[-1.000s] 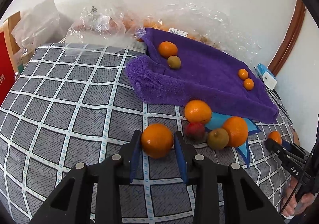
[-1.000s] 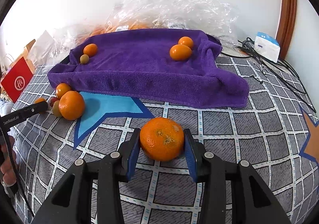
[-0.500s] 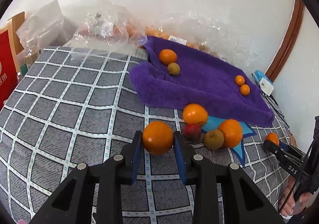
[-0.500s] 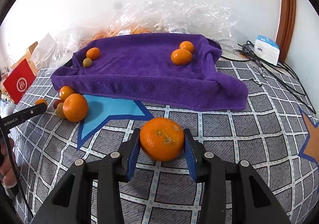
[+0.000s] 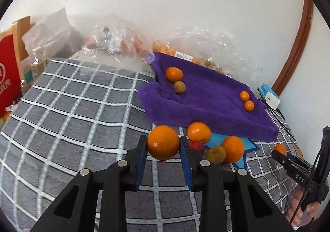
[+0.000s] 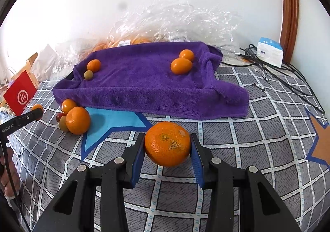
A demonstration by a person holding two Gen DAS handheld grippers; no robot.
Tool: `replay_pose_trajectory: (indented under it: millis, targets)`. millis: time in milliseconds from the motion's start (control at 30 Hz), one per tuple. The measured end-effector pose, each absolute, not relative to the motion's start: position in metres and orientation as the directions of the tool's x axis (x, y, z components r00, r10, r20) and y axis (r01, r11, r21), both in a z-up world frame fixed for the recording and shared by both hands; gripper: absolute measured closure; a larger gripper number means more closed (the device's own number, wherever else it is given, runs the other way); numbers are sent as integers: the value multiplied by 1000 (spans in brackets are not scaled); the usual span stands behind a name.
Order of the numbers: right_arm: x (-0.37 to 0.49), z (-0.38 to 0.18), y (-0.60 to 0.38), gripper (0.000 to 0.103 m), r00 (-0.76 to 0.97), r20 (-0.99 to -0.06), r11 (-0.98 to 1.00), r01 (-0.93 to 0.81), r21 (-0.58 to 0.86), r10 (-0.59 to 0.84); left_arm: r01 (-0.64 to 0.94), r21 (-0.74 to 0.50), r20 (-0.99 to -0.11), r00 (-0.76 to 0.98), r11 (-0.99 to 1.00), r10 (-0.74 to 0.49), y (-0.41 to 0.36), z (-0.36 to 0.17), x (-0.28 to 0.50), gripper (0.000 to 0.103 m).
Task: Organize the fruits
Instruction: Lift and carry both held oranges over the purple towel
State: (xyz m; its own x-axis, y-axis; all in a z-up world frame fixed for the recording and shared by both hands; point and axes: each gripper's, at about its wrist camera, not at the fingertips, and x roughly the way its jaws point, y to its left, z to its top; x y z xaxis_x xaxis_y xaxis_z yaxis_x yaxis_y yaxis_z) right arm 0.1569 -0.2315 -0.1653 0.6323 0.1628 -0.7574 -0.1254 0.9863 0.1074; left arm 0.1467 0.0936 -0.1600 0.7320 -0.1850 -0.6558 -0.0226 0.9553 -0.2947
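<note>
Change since a second ago — in the left wrist view the left gripper [image 5: 163, 147] has lifted its orange [image 5: 163, 142] off the checked bedspread [image 5: 78, 112], so the fruit cluster now sits lower beside it and the purple towel [image 5: 206, 100] appears farther off. The right wrist view is almost unchanged.

Left gripper: pads pressed on both sides of the orange, narrowly parted around it, fruit held clear of the bedspread, in front of the towel's near left corner.

Right gripper [image 6: 167, 149]: closed on a larger, blemished orange [image 6: 167, 143] — fruit between the blue pads, just in front of the towel's front edge, by the blue star patch [image 6: 115, 122].

On the towel: an orange with a small green-brown fruit [image 5: 179, 87] at the left; two small oranges [image 6: 182, 62] touching at the right.

On the bedspread by the star: two oranges, one red fruit [image 5: 196, 145], one green-brown fruit [image 5: 215, 154], clustered.

Background: clear plastic bags [image 6: 175, 23] of fruit along the wall.
</note>
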Motion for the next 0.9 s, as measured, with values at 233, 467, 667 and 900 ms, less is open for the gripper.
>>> replay_pose_trajectory:
  millis: [233, 467, 667, 900]
  targets:
    - [158, -111, -235, 62, 699, -696, 986, -130, 105, 167, -34, -233, -621, 775, 972, -121, 101, -116, 147, 74]
    - [203, -84, -236, 62, 742, -653, 988, -122, 92, 152, -34, -257, -567, 814, 966, -122, 92, -87, 181, 74]
    - [251, -87, -240, 62, 728, -669, 989, -96, 115, 149, -36, -241, -567, 816, 970, -110, 74, -87, 220, 74]
    - [277, -116, -240, 62, 714, -681, 985, -79, 155, 165, -53, -196, -574, 816, 979, -71, 63, -116, 251, 74]
